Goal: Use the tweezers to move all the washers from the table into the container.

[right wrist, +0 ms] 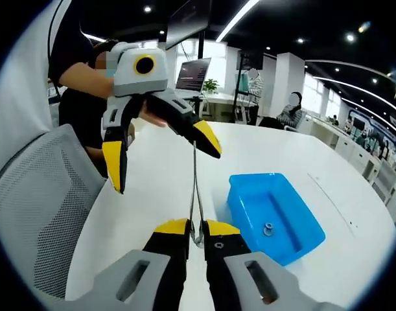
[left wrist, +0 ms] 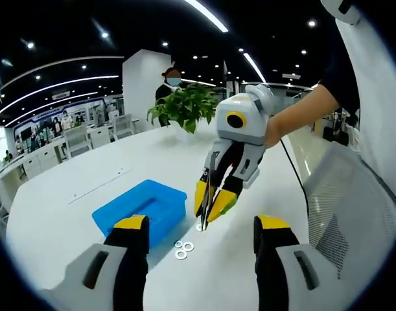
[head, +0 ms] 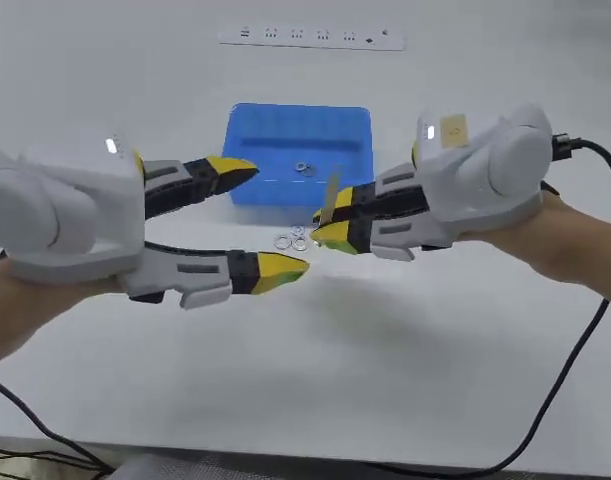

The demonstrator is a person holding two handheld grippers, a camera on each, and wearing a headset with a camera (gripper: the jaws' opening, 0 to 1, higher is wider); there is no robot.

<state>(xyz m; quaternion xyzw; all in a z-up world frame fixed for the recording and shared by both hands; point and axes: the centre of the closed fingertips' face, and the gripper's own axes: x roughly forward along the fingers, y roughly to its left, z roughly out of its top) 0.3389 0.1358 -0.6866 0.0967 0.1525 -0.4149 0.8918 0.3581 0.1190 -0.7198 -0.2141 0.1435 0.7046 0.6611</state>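
Right claw (right wrist: pixel 196 228) pinches slim metal tweezers (right wrist: pixel 194 181) near three silver washers (left wrist: pixel 183 249).

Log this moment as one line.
left gripper open | right gripper shut on tweezers | tweezers near table washers | washers in container

The left gripper (head: pixel 280 218) and right gripper (head: pixel 317 228) have white housings behind black, yellow-tipped jaws; a black cable (head: pixel 588 340) trails behind the right one's housing.
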